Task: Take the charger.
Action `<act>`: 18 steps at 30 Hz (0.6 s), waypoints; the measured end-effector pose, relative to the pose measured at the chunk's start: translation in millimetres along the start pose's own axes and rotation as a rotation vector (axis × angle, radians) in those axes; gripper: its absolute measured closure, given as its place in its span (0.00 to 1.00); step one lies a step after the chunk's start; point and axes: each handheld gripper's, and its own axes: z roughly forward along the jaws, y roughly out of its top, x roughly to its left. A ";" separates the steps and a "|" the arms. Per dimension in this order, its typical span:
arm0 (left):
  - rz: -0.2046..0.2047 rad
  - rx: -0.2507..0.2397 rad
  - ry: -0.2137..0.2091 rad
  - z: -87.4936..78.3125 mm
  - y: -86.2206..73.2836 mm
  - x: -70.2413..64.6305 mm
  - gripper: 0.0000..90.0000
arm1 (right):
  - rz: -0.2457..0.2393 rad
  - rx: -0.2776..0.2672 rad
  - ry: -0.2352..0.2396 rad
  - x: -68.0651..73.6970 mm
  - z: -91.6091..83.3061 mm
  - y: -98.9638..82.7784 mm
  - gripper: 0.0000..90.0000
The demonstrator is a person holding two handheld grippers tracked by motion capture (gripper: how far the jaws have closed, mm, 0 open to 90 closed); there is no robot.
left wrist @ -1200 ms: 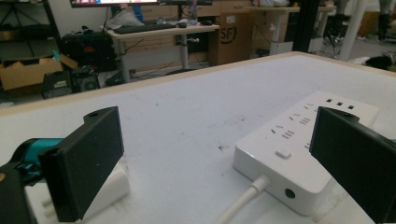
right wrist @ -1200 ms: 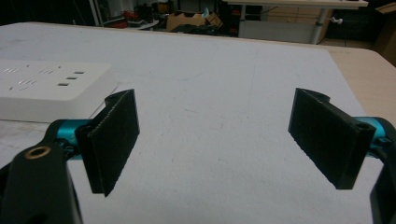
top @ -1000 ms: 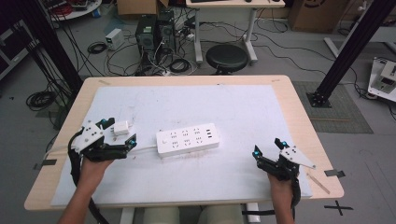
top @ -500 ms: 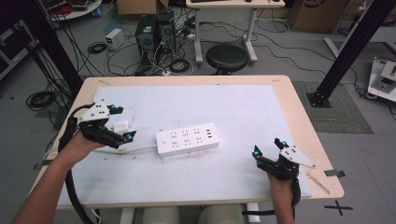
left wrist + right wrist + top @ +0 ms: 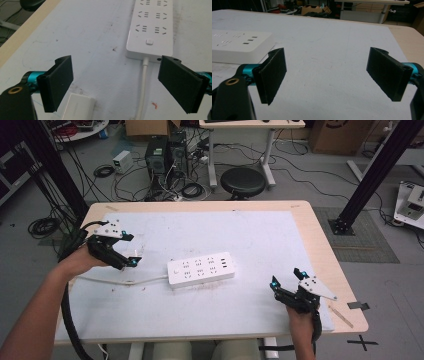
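White plastic, the power strip (image 5: 201, 269) lies near the middle of my table (image 5: 210, 206), on the pale mat (image 5: 260, 235). Its long axis runs nearly left to right across the table, the far end tipped slightly away from me. Its cord (image 5: 125, 281) leaves the left end toward my left gripper (image 5: 129, 251). From above I cannot make out the switch. My left gripper view shows it plainly: a small square button (image 5: 149, 41) at the cord end, socket rows beyond, and a small white block (image 5: 78, 107) just beside my jaw. My left jaws are spread wide, gripping nothing. My right gripper (image 5: 285, 279) sits well apart near the table's right front, jaws also spread and empty; its own view catches the strip's corner (image 5: 242, 46).
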 end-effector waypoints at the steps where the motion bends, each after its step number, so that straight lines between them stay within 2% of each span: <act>1: 0.003 0.003 0.010 0.7 -1.4 1.5 0.14 | 0.001 0.002 0.000 0.1 0.1 0.1 0.19; 4: 0.005 0.018 0.031 2.3 -5.4 6.9 0.14 | 0.006 0.009 -0.002 0.8 0.0 0.2 0.19; 7: 0.011 0.028 0.033 3.3 -7.1 8.9 0.14 | 0.001 0.007 -0.003 0.6 0.3 0.2 0.19; 8: 0.031 0.070 0.040 7.5 -11.9 14.8 0.14 | 0.001 0.007 -0.004 0.7 0.3 0.2 0.19; 10: 0.039 0.085 0.039 8.5 -12.7 16.5 0.14 | -0.001 0.007 -0.005 0.3 0.4 0.2 0.19; 11: 0.048 0.110 0.027 12.1 -14.7 20.9 0.14 | 0.001 0.007 -0.003 0.3 0.6 0.3 0.19; 18: 0.064 0.155 -0.011 22.4 -18.1 28.1 0.16 | -0.007 0.031 -0.003 0.7 2.8 1.4 0.19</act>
